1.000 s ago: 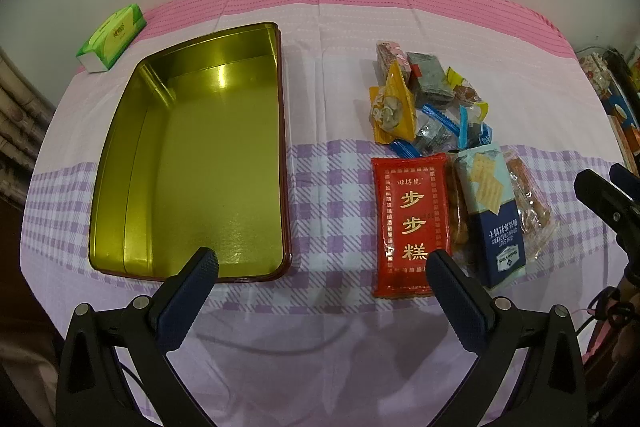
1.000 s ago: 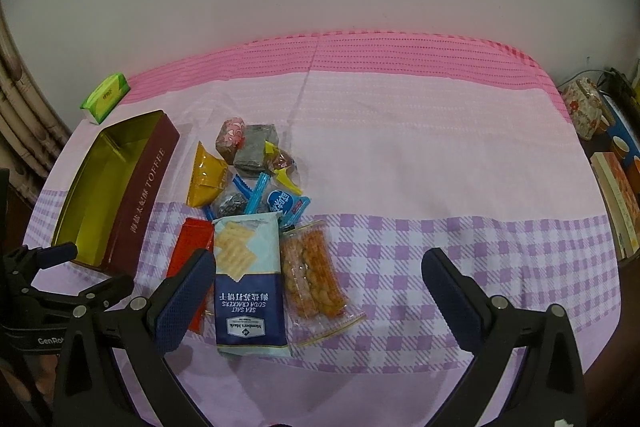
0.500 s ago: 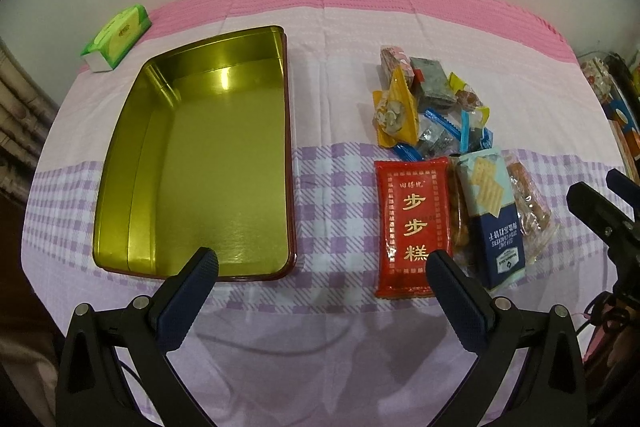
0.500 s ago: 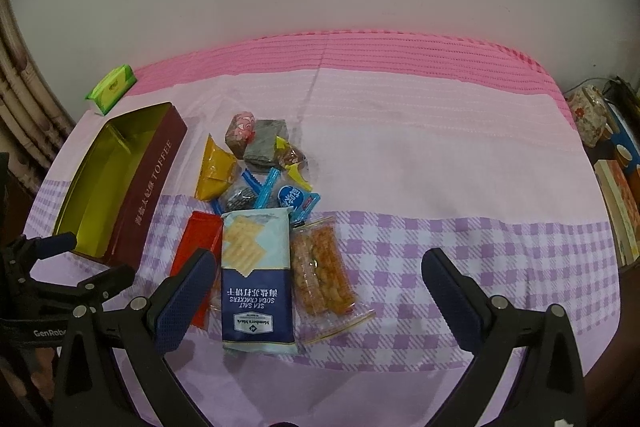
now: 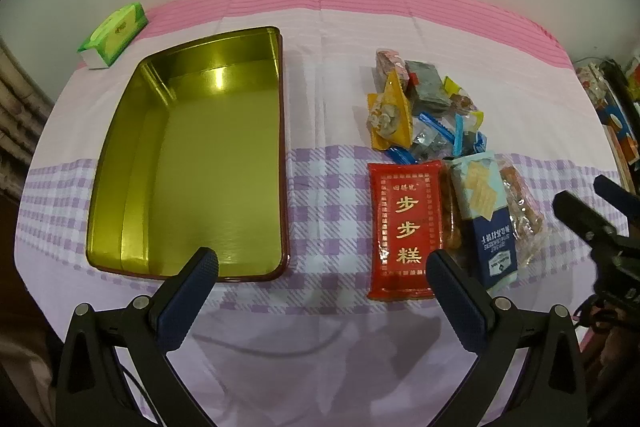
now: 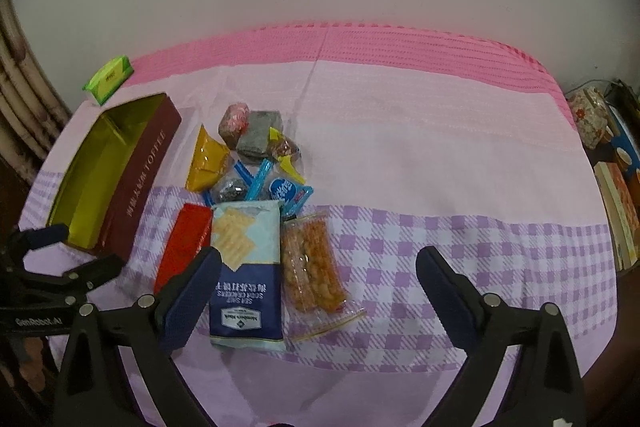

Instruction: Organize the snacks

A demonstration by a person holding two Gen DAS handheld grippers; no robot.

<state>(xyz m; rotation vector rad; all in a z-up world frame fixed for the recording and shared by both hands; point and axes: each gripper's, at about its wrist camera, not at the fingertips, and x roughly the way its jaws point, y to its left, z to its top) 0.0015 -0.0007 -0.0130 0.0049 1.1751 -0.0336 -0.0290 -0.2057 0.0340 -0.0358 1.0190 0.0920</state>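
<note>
Both tongs hang above the table (image 5: 320, 339) and hold nothing. My left tongs (image 5: 320, 263) stand wide open, between the tin box (image 5: 192, 167) on the left and the snacks on the right. My right tongs (image 6: 318, 261) are wide too, but their jaws are closing a little; the cracker pack (image 6: 246, 267) and the clear bag of fried snacks (image 6: 312, 267) lie below them, not touched. A red packet (image 5: 404, 227) lies just left of the cracker pack. Small wrapped sweets (image 6: 256, 155) are piled farther away. A green tissue pack (image 5: 114, 35) lies at the far left.

Empty gold-lined tin (image 5: 208, 163) lies open left of a clustered pile of wrapped snacks (image 5: 436, 163).
</note>
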